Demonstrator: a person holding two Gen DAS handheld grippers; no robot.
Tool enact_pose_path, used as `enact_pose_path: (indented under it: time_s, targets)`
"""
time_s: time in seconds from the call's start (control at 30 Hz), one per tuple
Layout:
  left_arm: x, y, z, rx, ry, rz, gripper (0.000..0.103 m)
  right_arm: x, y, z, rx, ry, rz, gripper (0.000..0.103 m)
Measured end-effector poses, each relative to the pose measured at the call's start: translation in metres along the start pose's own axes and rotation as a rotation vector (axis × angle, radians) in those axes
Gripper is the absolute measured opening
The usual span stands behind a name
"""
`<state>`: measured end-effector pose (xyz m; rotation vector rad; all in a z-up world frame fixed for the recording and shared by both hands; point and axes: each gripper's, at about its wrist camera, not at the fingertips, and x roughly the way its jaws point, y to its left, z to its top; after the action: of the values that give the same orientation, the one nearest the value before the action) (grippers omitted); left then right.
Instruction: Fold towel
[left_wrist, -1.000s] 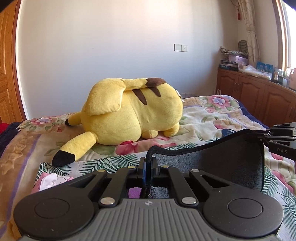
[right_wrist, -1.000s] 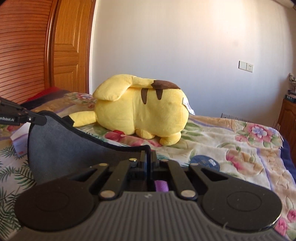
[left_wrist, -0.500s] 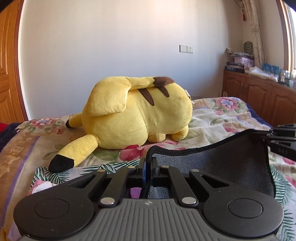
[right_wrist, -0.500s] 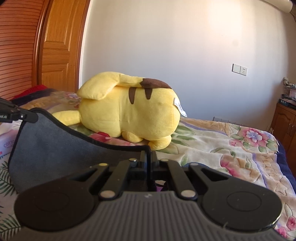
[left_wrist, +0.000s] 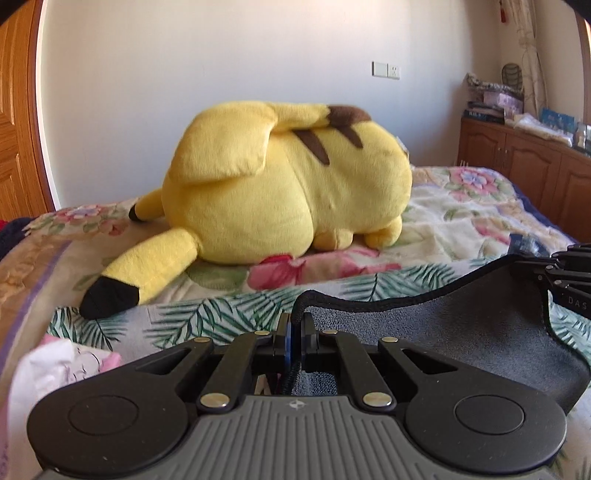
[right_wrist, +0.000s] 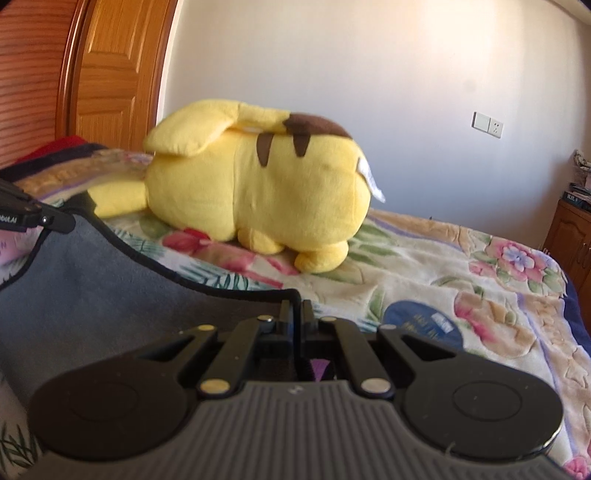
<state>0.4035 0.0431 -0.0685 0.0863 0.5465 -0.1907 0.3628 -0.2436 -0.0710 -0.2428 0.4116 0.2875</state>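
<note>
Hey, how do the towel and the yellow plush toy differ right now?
The towel is dark grey and thin; the plush toy is yellow and bulky. The towel hangs pinched between the left gripper and right gripper; the plush toy lies untouched on the bed. Both are soft fabric.

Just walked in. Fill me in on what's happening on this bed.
A person is folding a dark grey towel with two handheld grippers. The left gripper is shut on one corner of its edge, the right gripper on the other, and the towel hangs stretched between them above the floral bedspread. A big yellow plush toy lies on the bed beyond the towel. No fold shows yet.
</note>
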Motion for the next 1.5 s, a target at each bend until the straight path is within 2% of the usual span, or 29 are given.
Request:
enact_pose_path:
  time_s: [0.17,0.37,0.47,0.5,0.53,0.57,0.6,0.8,0.9,1.0,1.23,1.5]
  targets:
    - [0.013,0.000,-0.015,-0.018,0.031,0.004,0.000,0.011,0.003,-0.011,0.013,0.036,0.002,0.004]
    - [0.014,-0.006,-0.013,0.023,0.047,0.006,0.000,0.009,0.006,-0.013,-0.002,0.038,-0.002,0.006]
    - [0.009,-0.009,-0.010,0.037,0.040,0.006,0.004,0.005,0.003,-0.010,0.005,0.039,-0.007,0.015]
    - [0.005,-0.010,-0.009,0.042,0.037,0.006,0.009,0.003,0.003,-0.009,0.000,0.039,-0.008,0.019]
    - [0.002,-0.011,-0.007,0.042,0.035,0.005,0.015,0.001,0.002,-0.007,-0.008,0.040,-0.011,0.025]
    - [-0.002,-0.011,-0.006,0.035,0.029,0.006,0.018,-0.003,0.001,-0.005,-0.012,0.038,-0.013,0.038]
    - [-0.006,-0.011,-0.005,0.027,0.029,0.003,0.022,-0.007,0.000,-0.003,-0.006,0.029,-0.011,0.040]
    - [-0.038,-0.018,0.002,0.008,0.027,-0.004,0.033,-0.040,-0.004,0.011,0.030,0.027,0.016,0.040]
    - [-0.057,-0.024,0.005,0.015,0.033,-0.011,0.034,-0.063,-0.002,0.018,0.043,0.022,0.033,0.040]
    - [-0.077,-0.029,0.009,0.020,0.029,-0.014,0.041,-0.087,0.001,0.022,0.056,0.020,0.048,0.040]
    - [-0.122,-0.041,0.010,0.012,0.040,-0.014,0.048,-0.134,0.007,0.030,0.090,0.017,0.068,0.040]
    - [-0.161,-0.053,0.000,0.017,0.060,-0.017,0.048,-0.180,0.011,0.037,0.104,-0.009,0.078,0.040]
